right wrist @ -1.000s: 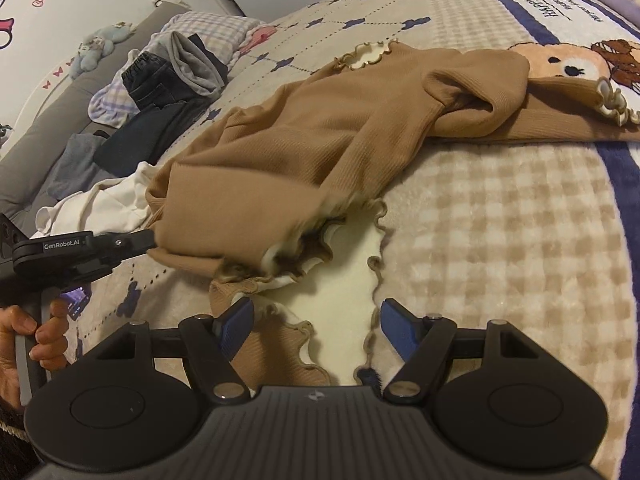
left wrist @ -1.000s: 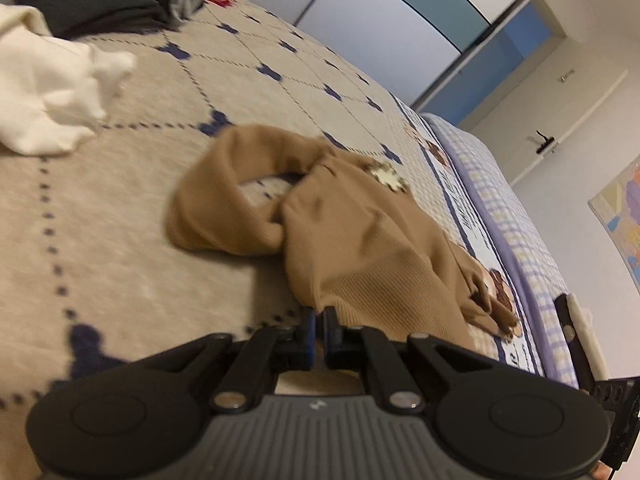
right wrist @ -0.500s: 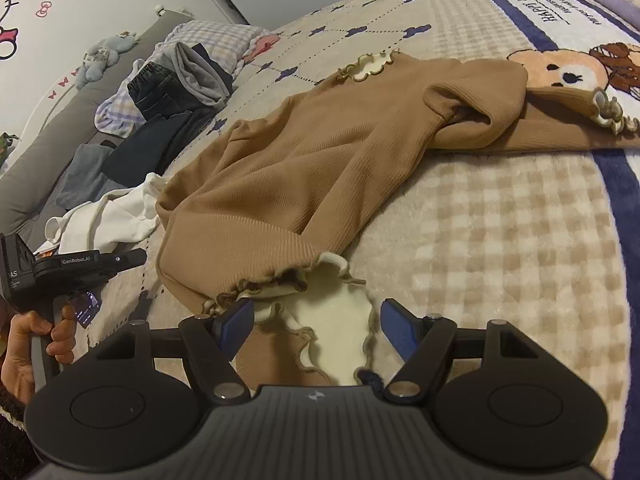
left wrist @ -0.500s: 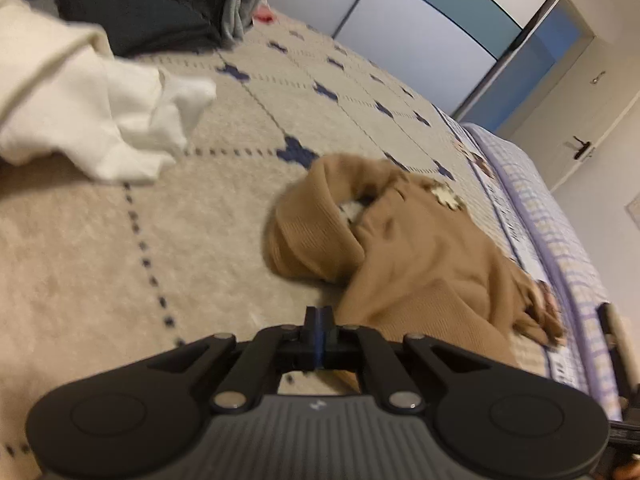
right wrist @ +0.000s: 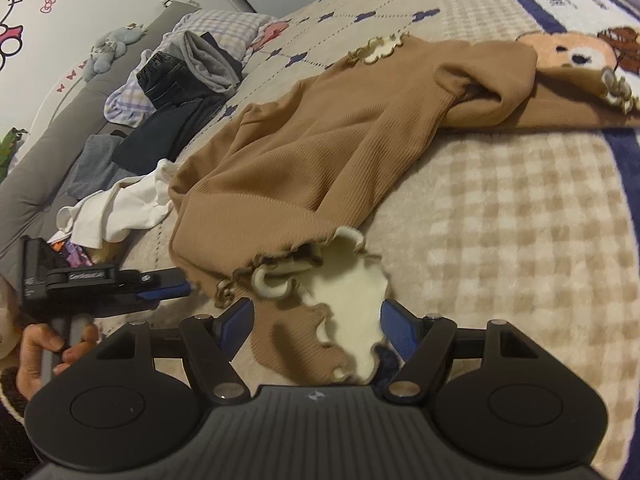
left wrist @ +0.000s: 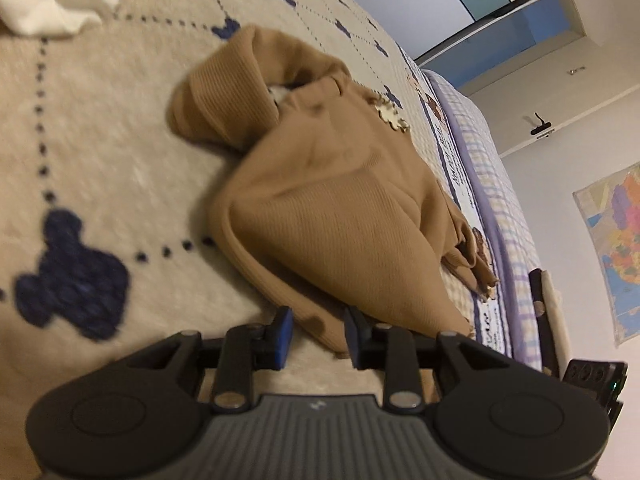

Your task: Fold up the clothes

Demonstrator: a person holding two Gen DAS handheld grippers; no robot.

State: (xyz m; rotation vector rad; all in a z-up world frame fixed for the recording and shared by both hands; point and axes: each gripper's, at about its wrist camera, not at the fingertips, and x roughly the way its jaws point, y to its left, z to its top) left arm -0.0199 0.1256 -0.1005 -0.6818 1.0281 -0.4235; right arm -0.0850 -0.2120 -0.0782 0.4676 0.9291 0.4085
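Note:
A tan ribbed top [left wrist: 332, 208] [right wrist: 340, 140] with cream frilled edges lies crumpled on the bed blanket [left wrist: 100, 128]. My left gripper [left wrist: 318, 330] is open, its fingers either side of the top's folded hem corner, low over the blanket. The left gripper [right wrist: 176, 286] also shows in the right wrist view, held by a hand [right wrist: 38, 354] at the top's left hem. My right gripper [right wrist: 316, 324] is open over the frilled cream hem [right wrist: 352, 292]; nothing is pinched between its pads.
A white garment [left wrist: 60, 0] [right wrist: 120, 212] lies left of the top. Dark and grey clothes [right wrist: 188, 76] are piled near a grey headboard [right wrist: 40, 152]. A bear print [right wrist: 576, 52] marks the blanket's right side. The bed's far edge [left wrist: 500, 208] drops towards a wall with a map [left wrist: 616, 248].
My left gripper went from shut to open and moved in close to the top's hem corner. The top's lifted left side dropped flat onto the blanket. The right gripper stayed open in place.

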